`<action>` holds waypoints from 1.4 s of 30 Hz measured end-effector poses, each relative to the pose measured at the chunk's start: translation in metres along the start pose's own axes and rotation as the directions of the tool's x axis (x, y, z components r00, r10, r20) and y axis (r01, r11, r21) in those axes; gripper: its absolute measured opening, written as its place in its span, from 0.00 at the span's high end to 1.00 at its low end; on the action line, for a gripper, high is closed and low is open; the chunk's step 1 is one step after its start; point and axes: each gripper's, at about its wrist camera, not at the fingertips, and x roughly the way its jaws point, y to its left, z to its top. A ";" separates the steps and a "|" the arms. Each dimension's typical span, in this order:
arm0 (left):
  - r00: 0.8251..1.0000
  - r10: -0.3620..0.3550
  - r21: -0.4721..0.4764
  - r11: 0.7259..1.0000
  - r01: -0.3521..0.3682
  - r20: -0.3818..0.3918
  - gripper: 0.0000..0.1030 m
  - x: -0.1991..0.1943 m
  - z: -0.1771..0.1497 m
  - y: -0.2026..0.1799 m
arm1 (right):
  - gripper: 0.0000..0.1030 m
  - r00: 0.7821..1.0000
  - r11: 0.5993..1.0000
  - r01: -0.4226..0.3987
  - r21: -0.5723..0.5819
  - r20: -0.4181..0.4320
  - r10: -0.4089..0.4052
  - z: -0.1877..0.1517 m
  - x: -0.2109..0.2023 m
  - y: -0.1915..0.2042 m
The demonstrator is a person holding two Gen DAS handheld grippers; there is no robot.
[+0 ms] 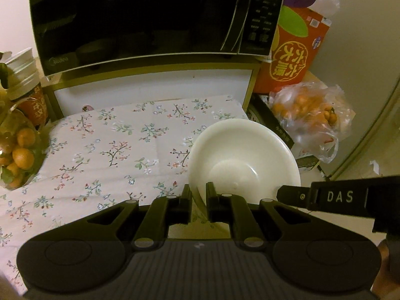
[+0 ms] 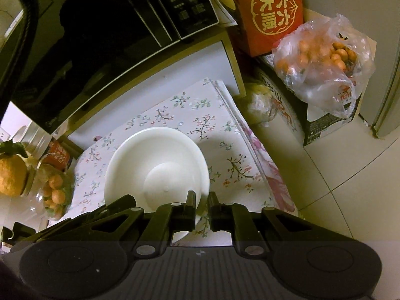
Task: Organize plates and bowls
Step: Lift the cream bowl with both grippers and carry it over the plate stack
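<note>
1. Round white ceramic bowl (image 1: 243, 161) over the floral tablecloth (image 1: 112, 145), near its right edge.
2. Left gripper (image 1: 199, 195) is clamped on the bowl's near rim.
3. Right gripper (image 2: 201, 203) pinches the opposite rim.
4. Risk: the smooth, thin rim may slip from either grip; uneven lifting could tip the bowl off the cloth's edge.

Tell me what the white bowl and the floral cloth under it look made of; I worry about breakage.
The white bowl looks like glazed ceramic or melamine: smooth, opaque, softly glossy, so I cannot rule out breakable. The floral cloth looks like thin matte printed fabric or vinyl, showing fold creases.
</note>
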 end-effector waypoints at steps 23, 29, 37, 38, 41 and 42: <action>1.000 -0.029 -0.039 0.999 0.029 0.004 0.90 -0.046 -0.023 0.004 | 0.92 0.999 0.999 -0.024 -0.039 -0.023 0.023 -0.020 -0.036 0.010; 0.999 -0.037 -0.043 0.998 0.036 -0.003 0.90 -0.052 -0.028 0.004 | 0.92 0.999 0.998 -0.023 -0.054 -0.034 0.021 -0.027 -0.040 0.014; 0.997 -0.075 -0.057 0.996 0.073 -0.027 0.90 -0.059 -0.036 0.004 | 0.92 0.999 0.997 0.006 -0.071 -0.047 -0.009 -0.036 -0.045 0.014; 0.997 -0.075 -0.054 0.996 0.074 -0.026 0.90 -0.061 -0.038 0.003 | 0.92 0.999 0.997 0.009 -0.074 -0.045 -0.012 -0.038 -0.047 0.014; 0.997 -0.072 -0.048 0.996 0.071 -0.019 0.90 -0.069 -0.041 0.004 | 0.92 0.999 0.997 0.010 -0.081 -0.042 -0.014 -0.042 -0.054 0.015; 0.997 -0.073 -0.049 0.996 0.072 -0.018 0.90 -0.072 -0.042 0.005 | 0.92 0.999 0.996 0.010 -0.087 -0.041 -0.014 -0.042 -0.056 0.017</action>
